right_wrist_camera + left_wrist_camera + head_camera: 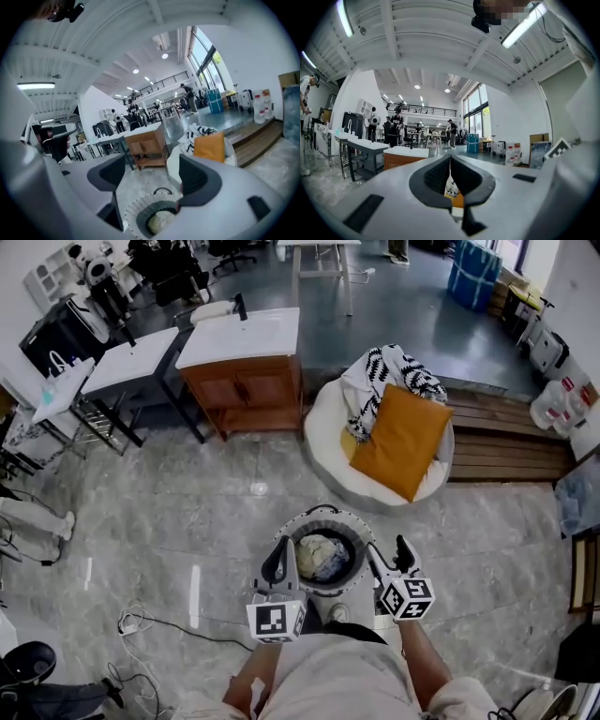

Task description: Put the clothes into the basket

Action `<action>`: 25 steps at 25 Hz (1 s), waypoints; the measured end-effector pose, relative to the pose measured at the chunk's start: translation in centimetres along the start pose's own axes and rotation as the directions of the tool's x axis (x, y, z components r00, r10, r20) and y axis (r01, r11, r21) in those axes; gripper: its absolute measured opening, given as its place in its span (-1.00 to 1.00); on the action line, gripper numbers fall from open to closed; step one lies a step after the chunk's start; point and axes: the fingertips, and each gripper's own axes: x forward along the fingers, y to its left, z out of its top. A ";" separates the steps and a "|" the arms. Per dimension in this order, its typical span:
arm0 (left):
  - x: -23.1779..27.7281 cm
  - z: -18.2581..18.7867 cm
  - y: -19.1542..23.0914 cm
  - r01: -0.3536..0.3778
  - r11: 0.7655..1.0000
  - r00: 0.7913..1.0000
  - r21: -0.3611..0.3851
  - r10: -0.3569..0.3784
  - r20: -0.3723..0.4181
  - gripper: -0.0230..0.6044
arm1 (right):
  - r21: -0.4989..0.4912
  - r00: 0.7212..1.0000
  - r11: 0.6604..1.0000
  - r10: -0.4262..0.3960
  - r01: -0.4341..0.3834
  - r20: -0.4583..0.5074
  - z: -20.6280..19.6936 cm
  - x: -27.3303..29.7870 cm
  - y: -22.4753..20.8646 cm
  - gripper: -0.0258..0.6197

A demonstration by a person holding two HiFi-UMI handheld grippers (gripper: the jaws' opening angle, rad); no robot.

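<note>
Sitting on the glossy stone floor (187, 521), the round, ribbed white basket (349, 518) holds crumpled pale clothes (322, 557). The left claw (450, 176) is pinched to an empty slit, while the right claw (152, 173) gapes wide and empty. Only the right gripper view looks into the basket.

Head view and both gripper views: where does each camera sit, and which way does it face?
Head view: on the person's head, steeply down at the basket; left gripper, right gripper and torso show.
Left gripper view: on the left gripper, level across the room; shut jaws show.
Right gripper view: on the right gripper, tilted down at the basket; open jaws show.
Shared: all see the wooden cabinet.
</note>
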 end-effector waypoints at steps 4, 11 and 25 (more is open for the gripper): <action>-0.3 2.0 -1.0 -0.001 1.000 0.999 0.018 0.001 0.038 -0.90 | -0.101 0.990 0.995 -0.005 0.020 0.142 6.7 -2.2 0.0 0.11; -0.3 5.5 -1.8 -0.013 0.998 0.994 0.054 0.007 0.109 -0.90 | -0.265 0.939 0.960 0.013 0.084 0.343 15.8 -5.9 1.6 0.11; -0.1 7.7 -2.7 -0.023 0.998 0.985 0.057 0.013 0.171 -0.90 | -0.322 0.900 0.935 0.008 0.147 0.436 19.0 -8.2 1.6 0.09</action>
